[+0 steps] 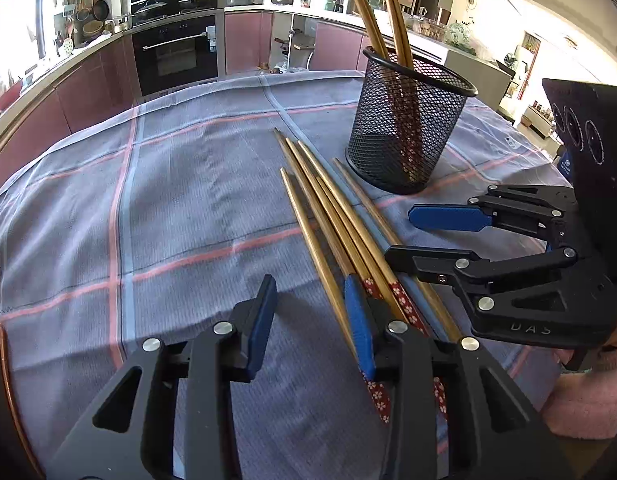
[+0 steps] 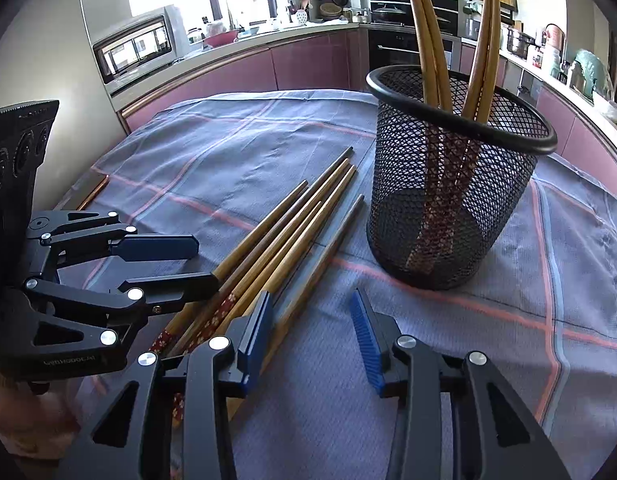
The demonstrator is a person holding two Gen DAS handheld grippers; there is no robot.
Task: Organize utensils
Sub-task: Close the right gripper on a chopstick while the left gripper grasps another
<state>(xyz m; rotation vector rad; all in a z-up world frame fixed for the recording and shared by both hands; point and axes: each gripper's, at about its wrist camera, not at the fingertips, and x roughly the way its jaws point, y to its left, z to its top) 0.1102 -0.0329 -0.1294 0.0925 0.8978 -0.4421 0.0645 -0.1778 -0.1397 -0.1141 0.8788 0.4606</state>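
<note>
Blue-padded left tongs [image 1: 312, 320] stand wide open at six o'clock in the left wrist view, holding nothing; their right pad rests against the patterned end of the loose chopsticks [image 1: 332, 216], while the left pad is apart from them over bare cloth. Those chopsticks lie in a bundle on the checked cloth [image 1: 168, 200] that covers the surface, their narrow tips fanned toward twelve o'clock and their red flowered ends toward six o'clock. Just beside the tips, at one o'clock, stands the black mesh holder [image 1: 408, 120], upright, with several chopsticks [image 1: 388, 12] leaning in it, flowered ends down and tips rising past the rim.

From three o'clock in the same view the right tongs [image 1: 400, 236] reach in, spread open and empty, the lower finger touching the outer chopstick of the bundle. Seen from the right wrist, the right tongs [image 2: 314, 336] sit at six o'clock, spread wide, the left pad over the bundle [image 2: 284, 232], and the left tongs [image 2: 204, 262] come in from nine o'clock, likewise open. Kitchen cabinets and an oven [image 1: 174, 54] run along the far wall at twelve o'clock.
</note>
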